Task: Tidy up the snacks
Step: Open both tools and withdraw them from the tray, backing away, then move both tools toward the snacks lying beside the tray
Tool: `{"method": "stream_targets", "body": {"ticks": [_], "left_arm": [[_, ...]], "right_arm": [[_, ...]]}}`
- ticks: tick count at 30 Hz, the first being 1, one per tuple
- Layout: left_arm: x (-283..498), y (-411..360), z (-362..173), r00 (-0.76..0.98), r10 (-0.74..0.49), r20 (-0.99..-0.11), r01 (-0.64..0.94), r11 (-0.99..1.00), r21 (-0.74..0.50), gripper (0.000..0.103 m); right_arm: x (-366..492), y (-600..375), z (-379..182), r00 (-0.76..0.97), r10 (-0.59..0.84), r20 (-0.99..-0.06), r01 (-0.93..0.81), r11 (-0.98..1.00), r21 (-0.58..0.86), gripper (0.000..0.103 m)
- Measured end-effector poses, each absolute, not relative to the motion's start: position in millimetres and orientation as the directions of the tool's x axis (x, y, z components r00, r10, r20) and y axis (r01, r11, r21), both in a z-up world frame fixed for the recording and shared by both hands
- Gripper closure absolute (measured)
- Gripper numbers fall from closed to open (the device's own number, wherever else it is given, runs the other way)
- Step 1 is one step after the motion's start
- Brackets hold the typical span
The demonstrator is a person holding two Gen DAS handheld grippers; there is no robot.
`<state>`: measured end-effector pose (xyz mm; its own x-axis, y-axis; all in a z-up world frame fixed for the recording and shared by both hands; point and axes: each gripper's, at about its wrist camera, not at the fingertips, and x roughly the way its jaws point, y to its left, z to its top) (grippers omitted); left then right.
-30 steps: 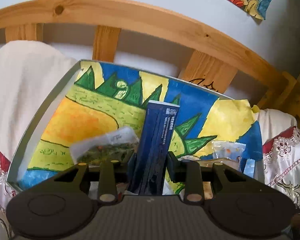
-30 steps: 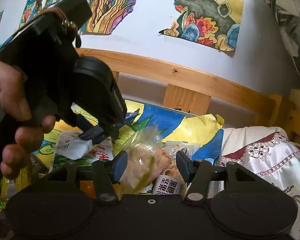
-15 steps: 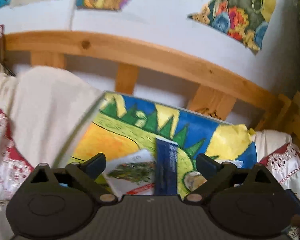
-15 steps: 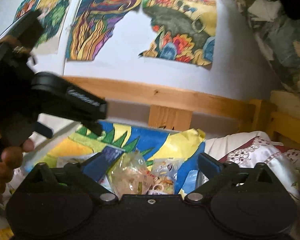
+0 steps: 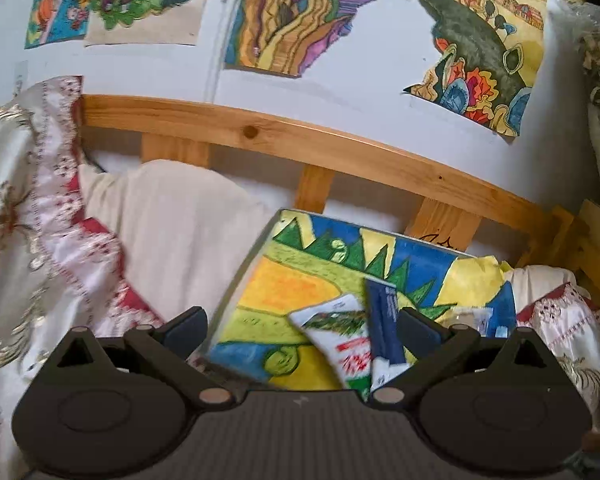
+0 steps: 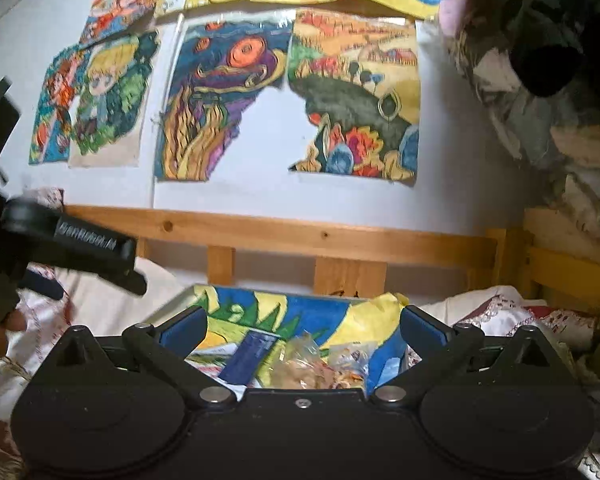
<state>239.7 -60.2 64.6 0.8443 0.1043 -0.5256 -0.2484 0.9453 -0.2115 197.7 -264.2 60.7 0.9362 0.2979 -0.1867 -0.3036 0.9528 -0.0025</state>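
A tray [image 5: 236, 280] lined with a bright painted sheet lies on the bed and holds the snacks. A dark blue packet [image 5: 384, 328] lies in it beside a white packet with green print [image 5: 336, 340]. In the right wrist view the blue packet [image 6: 250, 354], a clear bag of snacks [image 6: 300, 368] and small packets [image 6: 346, 362] lie in the tray [image 6: 168, 304]. My left gripper [image 5: 302, 330] is open and empty, above the tray's left side. My right gripper [image 6: 302, 330] is open and empty, raised above the tray. The left gripper also shows at the right wrist view's left edge [image 6: 96, 248].
A wooden bed rail [image 5: 340, 148] runs behind the tray. A cream cushion [image 5: 172, 216] and embroidered red and white cloth [image 5: 28, 200] lie to the left. Cloth also lies to the right [image 6: 520, 312]. Paintings [image 6: 228, 108] hang on the wall.
My left gripper has let go of the dark blue packet, which now lies in the tray. My right gripper has let go of the clear bag. Both have opened and pulled up and back.
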Motion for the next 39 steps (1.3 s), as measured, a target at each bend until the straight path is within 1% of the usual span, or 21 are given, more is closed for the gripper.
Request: {"method": "stream_targets", "body": {"ticks": [3, 9, 16, 24, 35, 39], "left_arm": [[219, -53, 66, 0.849, 0.108, -0.518, -0.249, 0.945, -0.21, 0.001], [179, -48, 70, 0.876, 0.119, -0.468, -0.216, 0.963, -0.159, 0.001], [136, -42, 64, 0.886, 0.114, -0.45, -0.191, 0.973, -0.13, 0.001], [100, -31, 54, 0.879, 0.101, -0.466, -0.18, 0.976, -0.127, 0.001], [62, -25, 33, 0.867, 0.092, -0.49, -0.115, 0.993, -0.016, 0.001], [54, -26, 26, 0.857, 0.095, -0.506, -0.091, 0.995, 0.031, 0.001]], "right_arm": [[181, -260, 66, 0.936, 0.305, -0.174, -0.31, 0.951, -0.001, 0.001], [150, -250, 69, 0.928, 0.325, -0.183, -0.332, 0.943, -0.011, 0.001], [112, -244, 73, 0.921, 0.337, -0.195, -0.345, 0.939, -0.008, 0.001], [77, -246, 74, 0.918, 0.322, -0.23, -0.32, 0.946, 0.049, 0.001], [53, -236, 64, 0.893, 0.323, -0.314, -0.32, 0.945, 0.061, 0.001], [54, -232, 59, 0.876, 0.313, -0.366, -0.309, 0.948, 0.072, 0.001]]}}
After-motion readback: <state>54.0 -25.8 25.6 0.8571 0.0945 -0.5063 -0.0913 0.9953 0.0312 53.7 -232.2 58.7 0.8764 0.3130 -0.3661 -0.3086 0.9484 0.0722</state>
